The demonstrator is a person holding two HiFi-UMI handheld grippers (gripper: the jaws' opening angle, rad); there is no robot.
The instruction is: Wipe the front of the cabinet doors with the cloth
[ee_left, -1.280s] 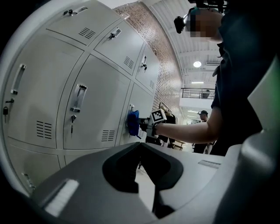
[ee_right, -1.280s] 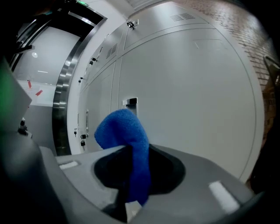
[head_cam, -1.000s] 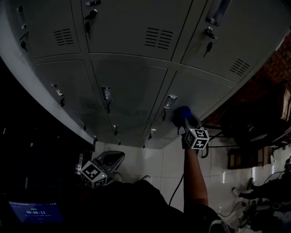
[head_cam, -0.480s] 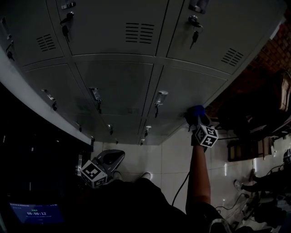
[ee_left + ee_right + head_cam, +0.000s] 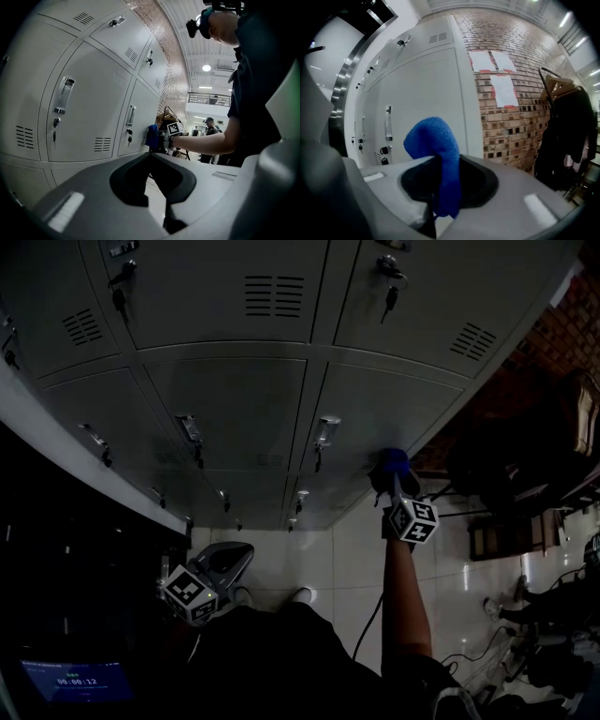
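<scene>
Grey metal cabinet doors (image 5: 234, 409) with handles and keyed locks fill the upper head view. My right gripper (image 5: 390, 486) is shut on a blue cloth (image 5: 393, 463), which is pressed to the lower right door, right of its handle (image 5: 324, 431). In the right gripper view the cloth (image 5: 436, 154) sticks up from the jaws (image 5: 436, 216), with the door (image 5: 422, 93) just behind it. My left gripper (image 5: 223, 566) hangs low near the floor, away from the doors. In its own view the left gripper (image 5: 165, 219) looks shut with nothing in it, and the cloth (image 5: 152, 136) shows against the door.
A brick wall (image 5: 553, 324) with papers (image 5: 492, 61) meets the cabinet's right end. Dark clothes hang on a rack (image 5: 567, 136) by that wall. White floor tiles (image 5: 309, 559) lie below. A lit screen (image 5: 70, 679) glows at lower left. People (image 5: 208, 126) stand far off.
The right gripper has slid the cloth to the right along the lower right door, away from its handle. The left gripper has stayed low.
</scene>
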